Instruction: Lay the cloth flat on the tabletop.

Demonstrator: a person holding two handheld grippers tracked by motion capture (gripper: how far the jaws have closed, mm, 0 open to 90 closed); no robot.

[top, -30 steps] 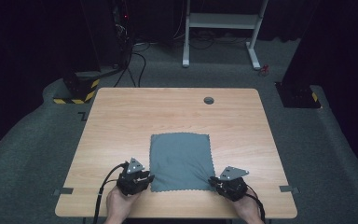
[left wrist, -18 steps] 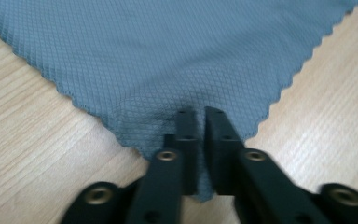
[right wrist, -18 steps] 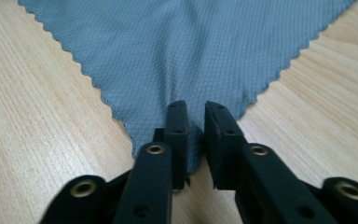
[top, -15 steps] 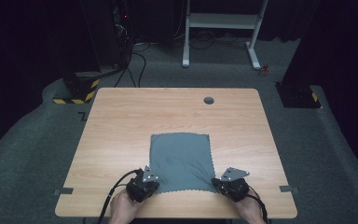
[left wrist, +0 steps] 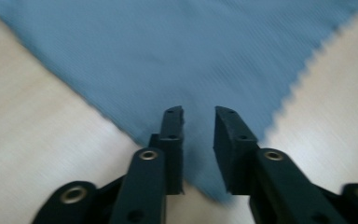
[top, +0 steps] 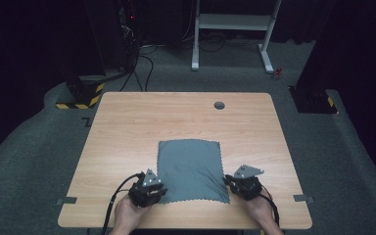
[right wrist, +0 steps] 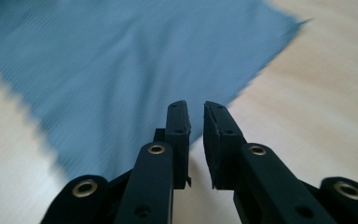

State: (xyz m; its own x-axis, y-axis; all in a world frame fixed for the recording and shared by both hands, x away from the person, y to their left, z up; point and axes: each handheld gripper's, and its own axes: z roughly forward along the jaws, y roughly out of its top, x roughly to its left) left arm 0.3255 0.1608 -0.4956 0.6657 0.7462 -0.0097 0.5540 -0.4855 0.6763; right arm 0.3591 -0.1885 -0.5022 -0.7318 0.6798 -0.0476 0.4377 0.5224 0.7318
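Flanking the flat grey cloth [top: 191, 169] on the table [top: 127, 127], left gripper [top: 157, 192] and right gripper [top: 228, 182], both just released.

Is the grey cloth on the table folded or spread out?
Spread out: the grey cloth lies flat on the table, all four edges visible.

Matt, seemingly ribbed cloth [top: 190, 169] on smooth wood-grain table [top: 127, 132].

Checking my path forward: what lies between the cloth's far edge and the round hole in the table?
Bare tabletop. In the high view, nothing lies between the cloth and the hole.
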